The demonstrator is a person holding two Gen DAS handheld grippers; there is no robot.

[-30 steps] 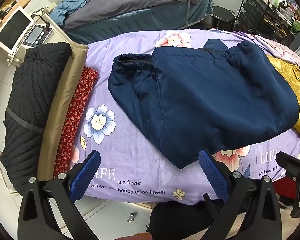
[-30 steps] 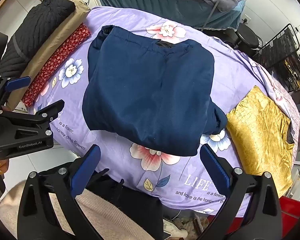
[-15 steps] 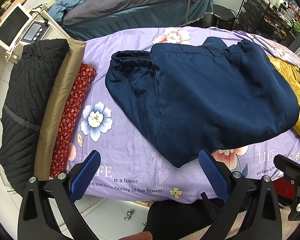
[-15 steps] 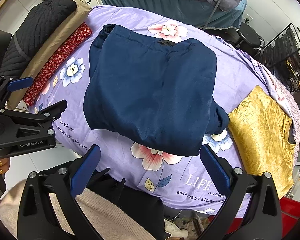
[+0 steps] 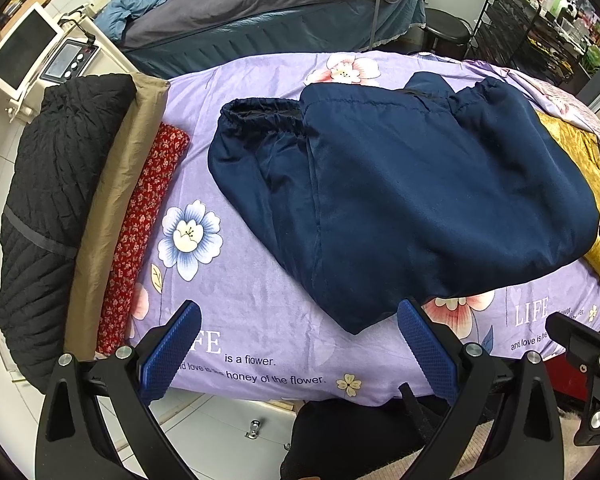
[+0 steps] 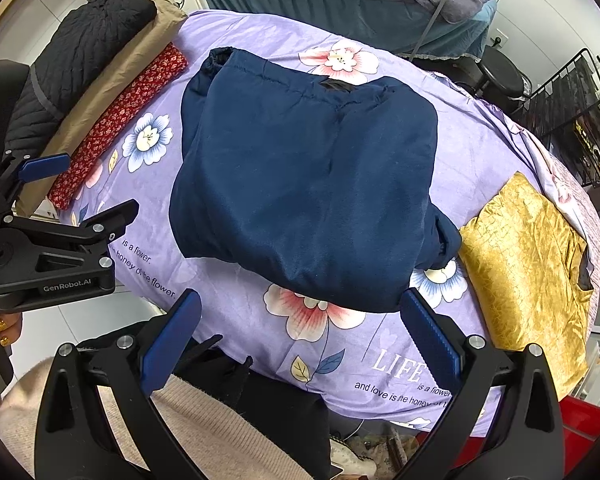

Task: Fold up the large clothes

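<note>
Folded stack (image 5: 80, 216) at far left of the table; navy garment (image 5: 400, 200) mid-sheet, partly folded. Left gripper (image 5: 300, 354) and right gripper (image 6: 300, 344) both spread wide, empty, above near edge. Judged: between folds; next needs hem grasp. Only right wrist view shows whole gold cloth (image 6: 528, 256).

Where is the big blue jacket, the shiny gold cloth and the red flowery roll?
Blue jacket (image 6: 308, 184), right wrist view, middle of its top.
Gold cloth (image 6: 528, 256), right wrist view, centre.
Red roll (image 5: 142, 232), left wrist view, mid-length.

Gold cloth (image 6: 528, 264) beside floral sheet (image 6: 260, 320)
</note>
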